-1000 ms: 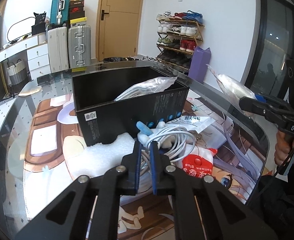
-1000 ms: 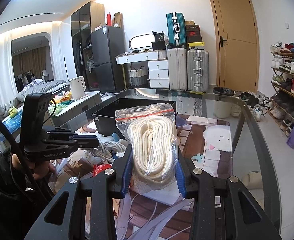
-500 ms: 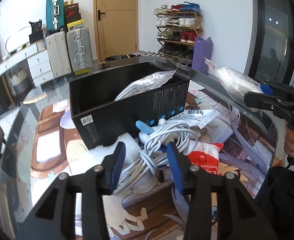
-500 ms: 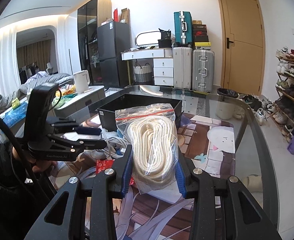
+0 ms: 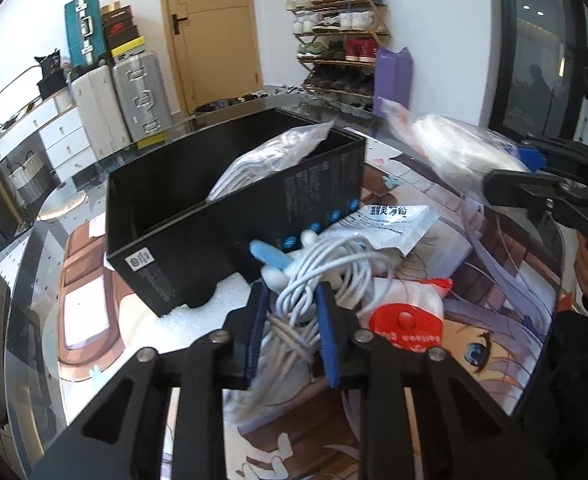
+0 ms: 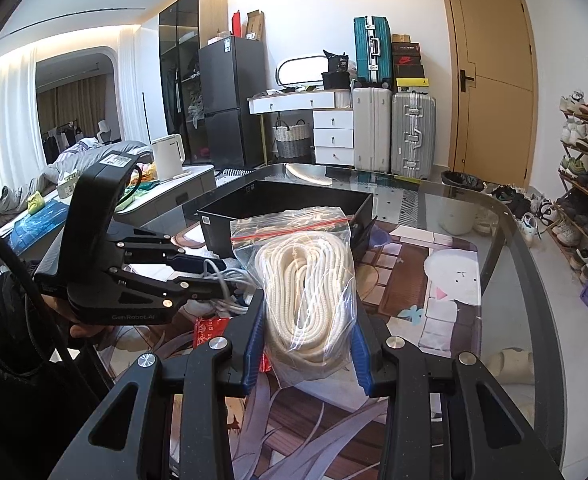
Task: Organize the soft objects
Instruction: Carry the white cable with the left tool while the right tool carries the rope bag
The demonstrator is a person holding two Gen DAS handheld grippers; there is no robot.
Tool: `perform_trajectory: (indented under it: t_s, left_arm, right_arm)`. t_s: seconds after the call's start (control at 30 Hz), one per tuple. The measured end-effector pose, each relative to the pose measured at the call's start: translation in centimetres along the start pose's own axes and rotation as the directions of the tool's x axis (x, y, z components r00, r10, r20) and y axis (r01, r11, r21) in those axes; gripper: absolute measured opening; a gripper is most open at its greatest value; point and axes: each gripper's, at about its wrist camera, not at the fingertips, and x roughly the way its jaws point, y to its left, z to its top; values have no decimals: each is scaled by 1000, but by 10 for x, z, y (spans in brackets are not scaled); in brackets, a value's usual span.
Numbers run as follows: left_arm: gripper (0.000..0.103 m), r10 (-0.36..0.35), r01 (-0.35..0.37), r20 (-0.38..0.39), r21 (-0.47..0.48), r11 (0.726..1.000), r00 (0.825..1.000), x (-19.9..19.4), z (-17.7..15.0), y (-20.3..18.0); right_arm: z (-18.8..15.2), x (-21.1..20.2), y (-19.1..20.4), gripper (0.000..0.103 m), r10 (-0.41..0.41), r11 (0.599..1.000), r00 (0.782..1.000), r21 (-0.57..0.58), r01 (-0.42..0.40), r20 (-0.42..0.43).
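We note the bundle of white cable lying on the glass table, just in front of the black box and partly over a white printed packet. A pale blue connector tip sticks out of the bundle toward the box. The left gripper has its blue pads on either side of the lower strands of this bundle; its jaws are closing, with the cable between them. Whether the pads already press on the strands we cannot tell for sure, though they look to be touching the cable on both sides.

Beside the cable, to its right, lies a white pouch with a red round label. White foam sits under the near corner of the box. Inside the box a clear bag of white material leans against the far right end, poking above the rim.

The right gripper is clamped narrowly on a zip bag of coiled white rope, held above the table, near the box's right end. In the left wrist view the same bag appears at the right, blurred.

A printed illustrated mat covers the table under all of this.
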Motion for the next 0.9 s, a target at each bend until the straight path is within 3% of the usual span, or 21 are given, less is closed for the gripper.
perform_trajectory:
  t_s: [0.3,0.37,0.9]
  left_arm:
    - [16,-41,42,39,-25,999,998,-20,-6,2]
    - [11,-61,64,55,-57,996,997,-26,-6,7]
    - [11,-83,103,141,-143,984,986,-52,-5,23]
  right_arm:
    - [1,-1,0,37,1,1000,1000,13,-1,8]
    - [2,-1,-1,37,2,1000,1000,15,-2,11]
    - [12,-5,0,37,10,1000,999,18,-10,46]
